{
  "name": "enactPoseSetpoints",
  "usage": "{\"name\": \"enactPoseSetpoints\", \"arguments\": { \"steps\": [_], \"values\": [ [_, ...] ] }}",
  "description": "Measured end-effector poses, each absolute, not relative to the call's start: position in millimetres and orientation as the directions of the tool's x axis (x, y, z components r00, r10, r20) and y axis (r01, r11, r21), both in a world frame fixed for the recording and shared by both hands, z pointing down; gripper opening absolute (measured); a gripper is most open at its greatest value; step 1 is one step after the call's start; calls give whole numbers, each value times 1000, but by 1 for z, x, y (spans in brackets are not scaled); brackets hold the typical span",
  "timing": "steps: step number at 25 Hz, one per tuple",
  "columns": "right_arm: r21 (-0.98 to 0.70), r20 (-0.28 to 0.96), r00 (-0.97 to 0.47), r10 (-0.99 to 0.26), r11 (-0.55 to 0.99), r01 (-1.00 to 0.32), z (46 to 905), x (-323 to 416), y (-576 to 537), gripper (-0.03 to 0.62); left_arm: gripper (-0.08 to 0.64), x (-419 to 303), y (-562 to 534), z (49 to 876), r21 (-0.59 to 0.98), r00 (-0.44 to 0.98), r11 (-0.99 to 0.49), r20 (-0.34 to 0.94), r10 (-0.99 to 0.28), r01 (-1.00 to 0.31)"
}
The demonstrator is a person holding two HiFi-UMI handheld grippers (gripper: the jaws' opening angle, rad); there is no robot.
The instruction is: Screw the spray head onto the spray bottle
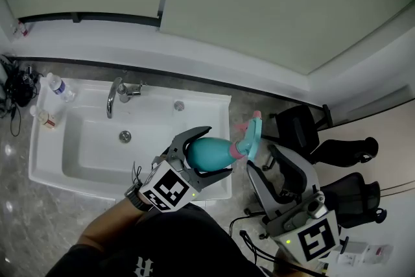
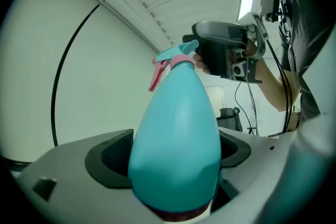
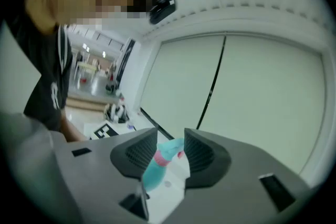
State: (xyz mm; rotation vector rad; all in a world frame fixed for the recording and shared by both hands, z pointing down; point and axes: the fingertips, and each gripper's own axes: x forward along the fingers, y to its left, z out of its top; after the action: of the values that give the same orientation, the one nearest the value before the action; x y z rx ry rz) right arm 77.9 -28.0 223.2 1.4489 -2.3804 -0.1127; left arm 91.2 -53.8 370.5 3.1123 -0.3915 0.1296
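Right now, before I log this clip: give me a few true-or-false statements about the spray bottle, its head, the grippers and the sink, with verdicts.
1. The left gripper has its jaws closed on the body of the teal spray bottle. True.
2. The spray head lies in the sink. False: it sits at the spray bottle's neck, held in the air by the sink's right edge.
3. The spray head has a pink trigger. True.
4. The right gripper holds the water bottle. False: the water bottle stands alone at the sink's back left corner, and the right gripper is pointed at the spray head.
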Motion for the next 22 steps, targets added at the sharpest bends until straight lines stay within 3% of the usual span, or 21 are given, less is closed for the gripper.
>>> {"name": "enactPoseSetpoints", "arguments": {
  "steps": [5,8,10,16,22],
  "values": [
    [-126,227,-625,-747,614,-779,240,97,-17,152,442,87,-51,362,-19,965,-967,62,-253,-252],
    [-142,255,-690,-677,679,-720,257,80,-20,154,442,86,-51,359,-30,965,-967,65,-254,-253],
    [-146,245,-733,-635,723,-676,261,69,-25,190,442,86,-50,359,-30,969,-971,63,-239,-238],
    [-278,96,-888,-450,844,-458,256,61,-23,198,442,88,-32,355,-16,989,-990,51,-140,-139],
    [-329,-40,-936,-349,889,-317,244,57,-20,198,442,89,-22,343,-38,995,-995,7,-95,-95]
  ]
}}
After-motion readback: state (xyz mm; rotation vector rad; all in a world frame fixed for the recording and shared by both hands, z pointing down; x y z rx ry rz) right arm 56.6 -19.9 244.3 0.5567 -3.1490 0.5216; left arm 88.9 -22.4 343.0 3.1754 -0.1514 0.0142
